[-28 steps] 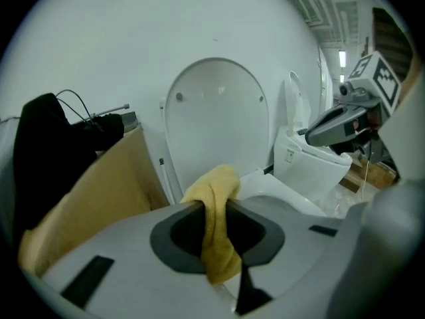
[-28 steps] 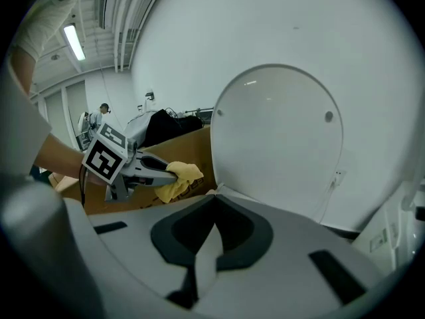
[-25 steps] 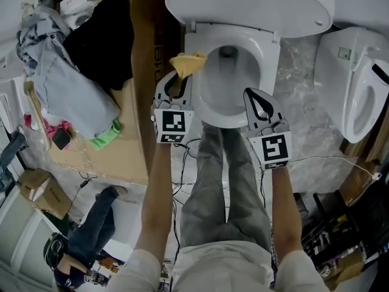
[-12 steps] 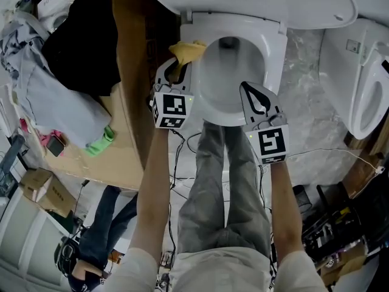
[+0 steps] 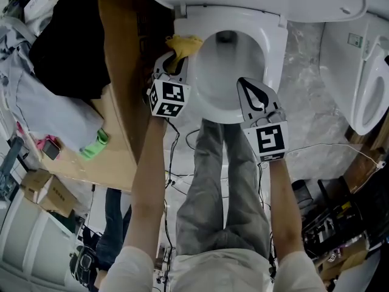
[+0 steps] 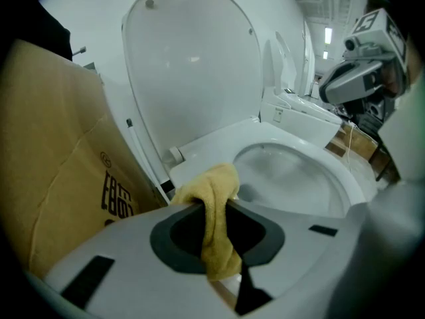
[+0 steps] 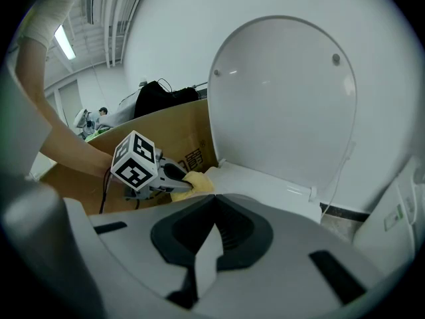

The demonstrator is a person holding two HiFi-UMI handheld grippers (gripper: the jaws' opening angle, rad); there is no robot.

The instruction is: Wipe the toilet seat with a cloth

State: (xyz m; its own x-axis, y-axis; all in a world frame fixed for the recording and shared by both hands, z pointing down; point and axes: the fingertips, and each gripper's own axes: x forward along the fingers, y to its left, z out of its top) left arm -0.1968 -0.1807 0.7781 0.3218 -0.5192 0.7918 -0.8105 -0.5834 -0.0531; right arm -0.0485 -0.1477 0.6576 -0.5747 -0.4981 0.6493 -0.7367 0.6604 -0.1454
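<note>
Cloth (image 6: pixel 214 205) threads between clamped jaws of the left gripper (image 5: pixel 172 64), plain in its own view; overhead, only a bunch shows at the toilet seat (image 5: pixel 275 38). The right gripper (image 5: pixel 243 85) is closed, empty.

Left tongs (image 5: pixel 174 64) gripping, right tongs (image 5: pixel 242 83) closed

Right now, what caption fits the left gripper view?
Left tool holds a yellow cloth by the white toilet seat.
</note>
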